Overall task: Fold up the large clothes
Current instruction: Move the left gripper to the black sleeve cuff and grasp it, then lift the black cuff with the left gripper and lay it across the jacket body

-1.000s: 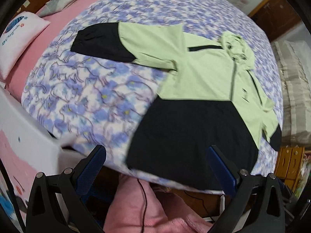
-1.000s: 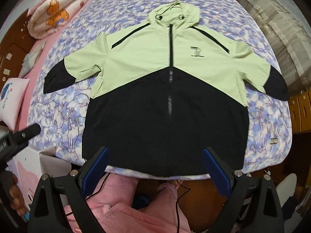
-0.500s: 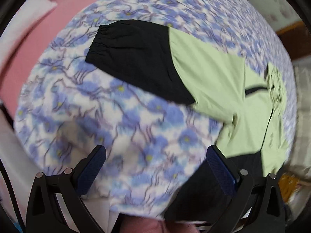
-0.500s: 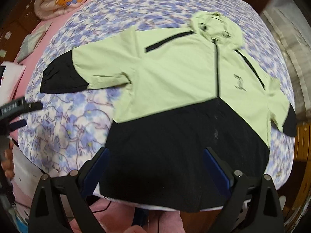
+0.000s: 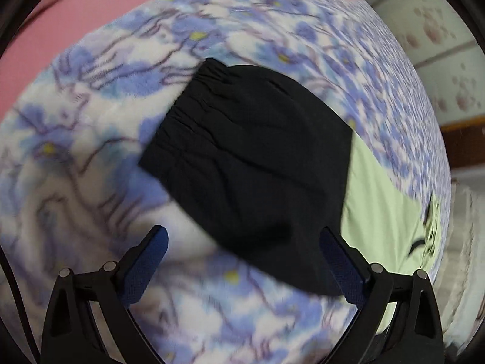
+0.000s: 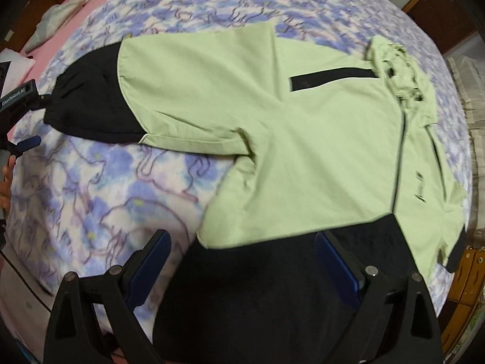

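1. the jacket [image 6: 303, 127] lies spread flat, front up, on the bed's flowered blanket [image 6: 100, 200]; nothing looks folded yet.
2. its black cuff [image 5: 242, 163] sits just ahead of the left hand-held gripper [image 5: 242, 239], fingers spread, empty.
3. the right hand-held gripper [image 6: 242, 251] hovers spread over the black hem.
4. "genrobot.ai" reads on the left tool; the chest logo is unreadable.

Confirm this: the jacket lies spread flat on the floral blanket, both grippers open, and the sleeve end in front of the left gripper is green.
One thing is wrong: the sleeve end before the left gripper is black, as the left wrist view shows; green starts further up the jacket. The rest holds: floral blanket, right gripper open too.
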